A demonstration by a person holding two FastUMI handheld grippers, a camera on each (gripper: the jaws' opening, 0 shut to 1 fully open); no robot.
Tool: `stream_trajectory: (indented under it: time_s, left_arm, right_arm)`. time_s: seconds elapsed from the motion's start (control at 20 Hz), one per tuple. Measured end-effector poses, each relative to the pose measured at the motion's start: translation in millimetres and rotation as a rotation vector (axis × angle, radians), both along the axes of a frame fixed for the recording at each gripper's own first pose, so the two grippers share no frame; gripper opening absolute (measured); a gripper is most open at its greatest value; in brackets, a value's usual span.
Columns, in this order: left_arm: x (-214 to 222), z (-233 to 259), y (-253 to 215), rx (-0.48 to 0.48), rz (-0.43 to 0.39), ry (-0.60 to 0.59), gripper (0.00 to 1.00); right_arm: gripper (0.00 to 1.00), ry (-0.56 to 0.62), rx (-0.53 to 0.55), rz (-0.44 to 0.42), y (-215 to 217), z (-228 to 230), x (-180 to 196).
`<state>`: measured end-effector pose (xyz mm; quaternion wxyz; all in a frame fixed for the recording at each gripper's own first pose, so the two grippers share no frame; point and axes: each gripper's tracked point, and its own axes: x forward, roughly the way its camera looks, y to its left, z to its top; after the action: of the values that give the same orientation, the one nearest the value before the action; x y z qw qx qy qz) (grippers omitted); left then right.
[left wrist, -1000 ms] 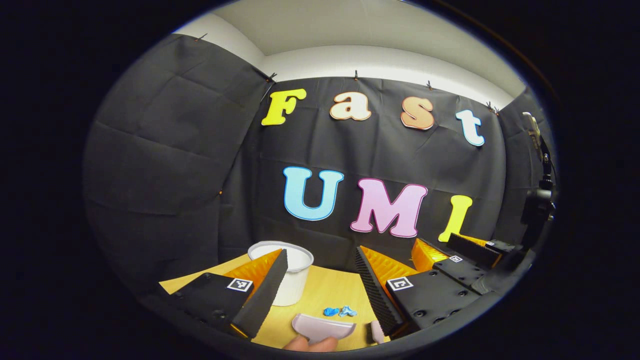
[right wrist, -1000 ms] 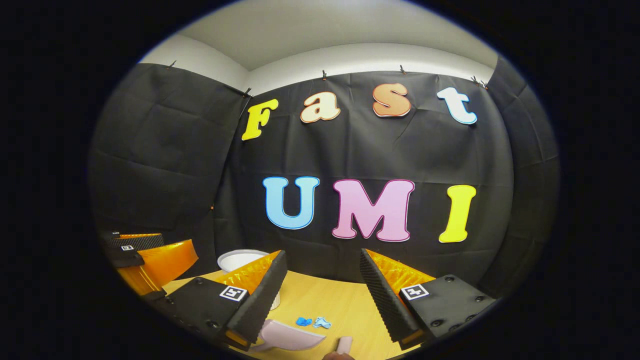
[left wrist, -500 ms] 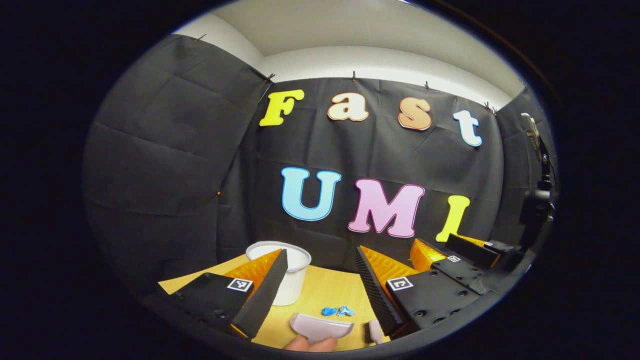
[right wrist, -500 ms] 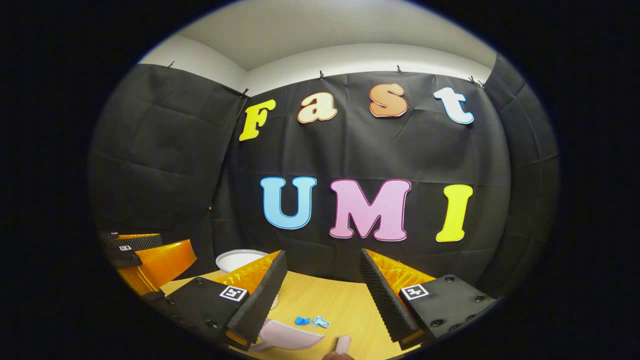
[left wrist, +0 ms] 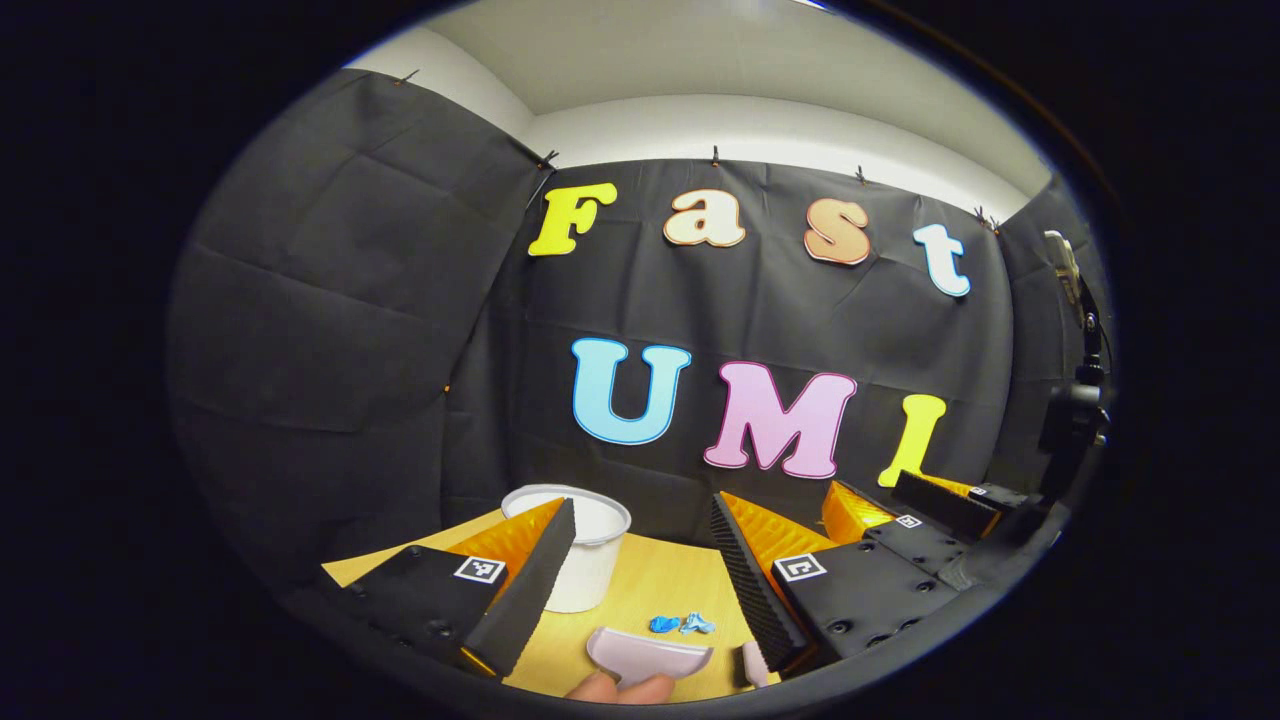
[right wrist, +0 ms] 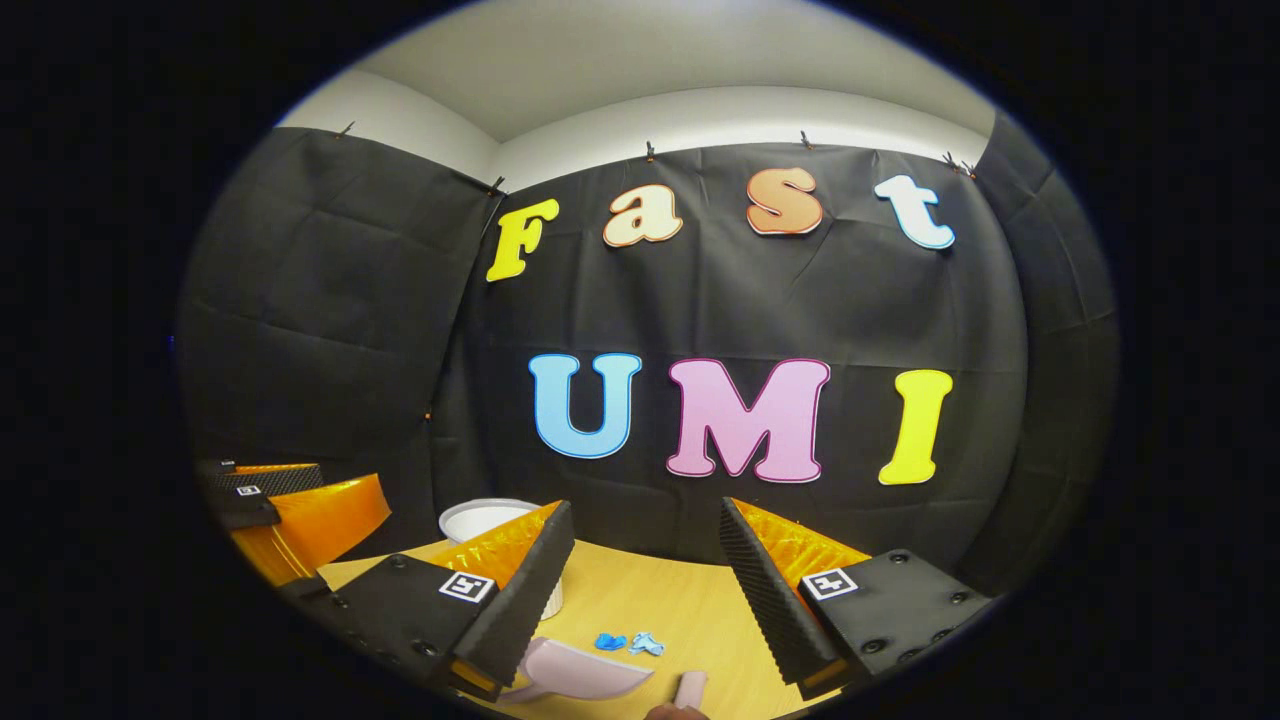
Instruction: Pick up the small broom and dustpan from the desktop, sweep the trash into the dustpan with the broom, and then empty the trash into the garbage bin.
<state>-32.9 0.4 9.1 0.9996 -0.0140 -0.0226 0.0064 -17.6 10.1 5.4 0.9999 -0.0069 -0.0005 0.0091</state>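
Both grippers, left gripper (left wrist: pixel 640 570) and right gripper (right wrist: pixel 645 575), gape wide, holding nothing. Bottom centre: one dustpan (left wrist: pixel 648 655), two blue scraps (left wrist: pixel 681 624), one white bin (left wrist: pixel 592 560); bare desktop (right wrist: pixel 640 600) between fingers.

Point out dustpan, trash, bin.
dustpan (left wrist: pixel 648 655), left gripper view, on its pink tray.
trash (right wrist: pixel 630 643), right gripper view, on the blue scraps.
bin (left wrist: pixel 592 572), left gripper view, on its white side wall.

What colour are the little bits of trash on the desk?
The trash bits are blue, lying on the yellow-wood desk just beyond the dustpan. The right gripper view shows them best.
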Motion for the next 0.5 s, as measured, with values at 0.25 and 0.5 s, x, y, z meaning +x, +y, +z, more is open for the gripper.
stream_trajectory:
  time_s: [0.25,0.5]
  left_arm:
    - [-0.8,-0.4,-3.0,-0.005,-0.011,0.000,0.80]
    - [-2.0,-3.0,-3.7,-0.009,-0.017,0.006,0.80]
  right_arm:
    - [0.95,0.003,-0.003,-0.012,-4.2,-0.2,-2.6]
    - [0.95,0.004,-0.006,-0.015,-5.1,0.3,-6.5]
